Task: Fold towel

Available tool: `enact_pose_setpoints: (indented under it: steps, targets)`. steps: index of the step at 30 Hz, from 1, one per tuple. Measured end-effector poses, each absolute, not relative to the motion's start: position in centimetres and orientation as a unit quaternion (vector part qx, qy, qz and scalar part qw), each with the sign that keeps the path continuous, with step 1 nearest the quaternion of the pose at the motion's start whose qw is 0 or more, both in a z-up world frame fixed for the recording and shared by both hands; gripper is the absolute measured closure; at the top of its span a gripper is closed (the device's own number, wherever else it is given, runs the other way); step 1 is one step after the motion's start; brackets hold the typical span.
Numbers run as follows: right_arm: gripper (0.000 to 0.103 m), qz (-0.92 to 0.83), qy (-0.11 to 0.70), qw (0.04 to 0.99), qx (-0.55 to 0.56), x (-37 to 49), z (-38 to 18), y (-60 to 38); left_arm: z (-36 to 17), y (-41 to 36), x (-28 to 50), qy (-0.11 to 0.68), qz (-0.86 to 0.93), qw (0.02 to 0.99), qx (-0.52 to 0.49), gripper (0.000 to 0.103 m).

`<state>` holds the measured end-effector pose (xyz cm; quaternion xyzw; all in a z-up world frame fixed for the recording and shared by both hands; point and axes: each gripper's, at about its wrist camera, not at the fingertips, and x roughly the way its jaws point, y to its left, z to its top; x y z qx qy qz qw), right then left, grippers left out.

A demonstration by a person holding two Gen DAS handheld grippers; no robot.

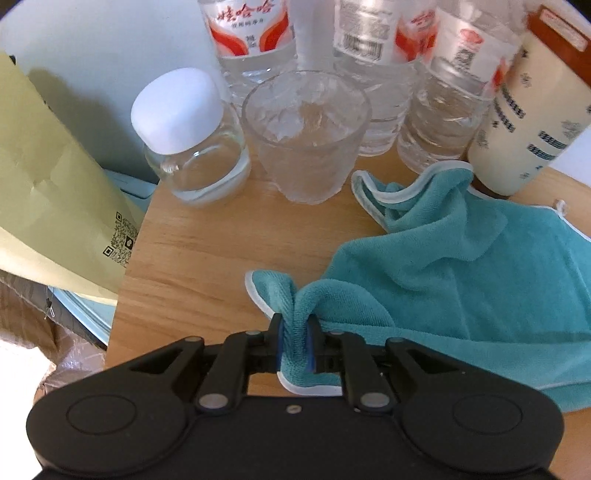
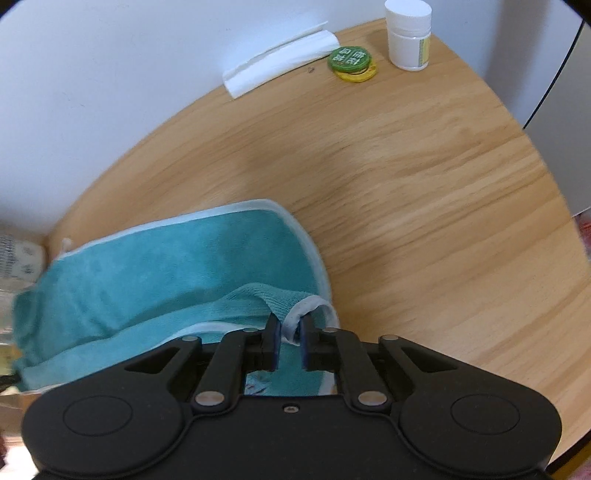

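A teal towel with a white hem point(image 1: 461, 273) lies crumpled on the round wooden table point(image 1: 207, 251). My left gripper point(image 1: 294, 334) is shut on a bunched corner of it, near the towel's left side. In the right wrist view the towel point(image 2: 166, 266) lies partly doubled over at the left. My right gripper point(image 2: 288, 338) has its jaws nearly closed, pinching a white-hemmed corner of the towel between the fingertips, just above the lower layer.
Behind the towel stand a textured glass point(image 1: 306, 136), a small jar with a white lid point(image 1: 188, 136), several water bottles point(image 1: 255, 37) and a cream bottle point(image 1: 528, 110). A yellow envelope point(image 1: 48, 206) lies left. Far right: folded paper point(image 2: 280, 59), green tin point(image 2: 351, 61), white pill bottle point(image 2: 408, 35).
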<state>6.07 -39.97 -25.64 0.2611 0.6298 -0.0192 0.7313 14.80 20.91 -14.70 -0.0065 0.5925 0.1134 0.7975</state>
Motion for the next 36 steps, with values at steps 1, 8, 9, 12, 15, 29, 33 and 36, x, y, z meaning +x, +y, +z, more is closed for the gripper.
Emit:
enact_pose_setpoints:
  steps: [1, 8, 9, 12, 15, 29, 33, 36]
  targets:
    - [0.094, -0.014, 0.621, 0.736, 0.27, 5.8, -25.1, -40.1, -14.3, 20.9, 14.6, 0.593, 0.109, 0.798, -0.007, 0.092]
    - [0.094, 0.022, 0.595, 0.717, 0.361, 1.9, -21.5, -41.3, -12.5, 21.2, 12.4, 0.605, 0.085, 0.792, -0.001, 0.092]
    - [0.094, 0.026, 0.591, 0.712, 0.378, 1.0, -21.1, -41.6, -12.5, 21.3, 12.0, 0.607, 0.087, 0.79, 0.002, 0.092]
    - [0.094, 0.033, 0.586, 0.694, 0.418, -1.3, -20.5, -42.4, -12.4, 21.7, 10.9, 0.61, 0.087, 0.788, -0.003, 0.092]
    - [0.097, 0.02, 0.596, 0.692, 0.407, -3.4, -20.1, -43.1, -12.0, 21.6, 9.2, 0.62, 0.08, 0.78, -0.001, 0.092]
    - [0.09, -0.03, 0.708, 0.672, 0.216, -7.0, -24.7, -39.4, -16.0, 19.1, 2.9, 0.669, 0.064, 0.733, 0.106, 0.092]
    - [0.068, -0.017, 0.69, 0.688, 0.226, -7.3, -24.8, -38.5, -16.2, 19.2, 2.9, 0.669, 0.062, 0.731, 0.117, 0.092]
    - [0.059, -0.016, 0.669, 0.717, 0.195, -7.1, -24.5, -38.1, -16.1, 19.5, 3.0, 0.664, 0.063, 0.734, 0.126, 0.092]
